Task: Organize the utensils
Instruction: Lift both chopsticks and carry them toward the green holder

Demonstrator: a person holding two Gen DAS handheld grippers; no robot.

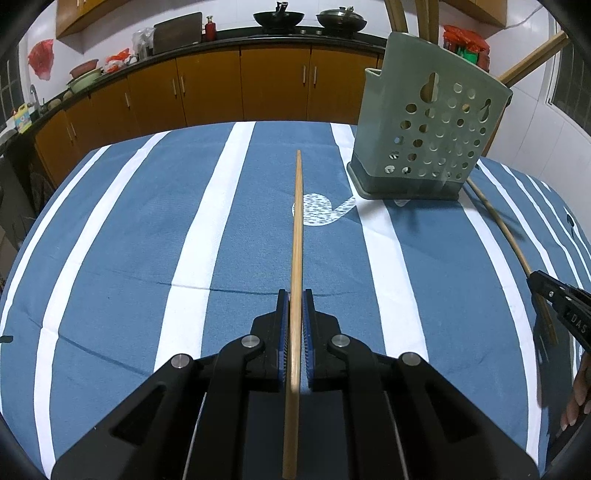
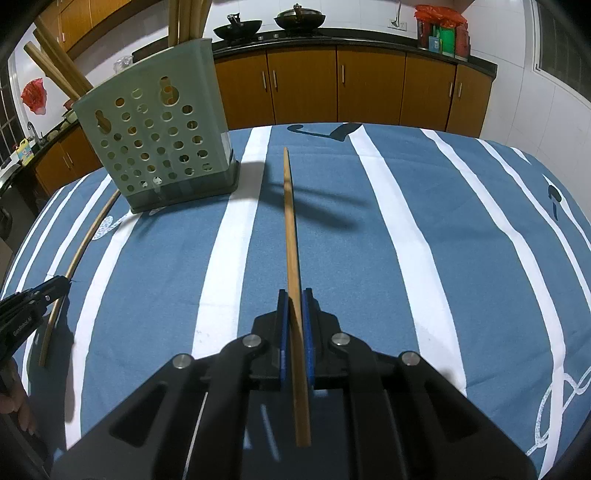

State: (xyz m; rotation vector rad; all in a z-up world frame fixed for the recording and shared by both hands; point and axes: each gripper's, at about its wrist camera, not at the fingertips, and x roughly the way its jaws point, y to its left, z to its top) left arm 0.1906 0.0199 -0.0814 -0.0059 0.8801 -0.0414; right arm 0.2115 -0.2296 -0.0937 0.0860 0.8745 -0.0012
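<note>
Bamboo is sitting between the blue pads of both grippers. The left gripper (image 1: pixel 294 295) is clamping one chopstick (image 1: pixel 297 229) that is running straight ahead past its fingertips, its far tip hanging above the striped cloth (image 1: pixel 129 240). The right gripper (image 2: pixel 293 295) is pinching a second chopstick (image 2: pixel 290 229) the same way, this one leaning slightly left of its fingers' line. That is making two held sticks, one per gripper.

Beyond the left fingers and to their right, a pale green perforated holder (image 1: pixel 432 129) is standing on the cloth; from the right wrist the same holder (image 2: pixel 159 136) is standing ahead and to the left of the fingers. Several more chopsticks are poking out of its top, cut off by the frame, so their count cannot be told.

Each view is showing the other gripper at its edge: the right gripper's tip (image 1: pixel 554 295) at the far right with its stick, the left gripper's tip (image 2: pixel 40 295) at the far left. Only the right wrist is showing the looped white print (image 2: pixel 554 413) on the cloth; only the left wrist is showing the whale-like patch (image 1: pixel 317 210) just ahead of its stick.

Farthest off, two dark woks (image 1: pixel 279 16) are sitting on the counter over brown cabinets (image 1: pixel 273 85).
</note>
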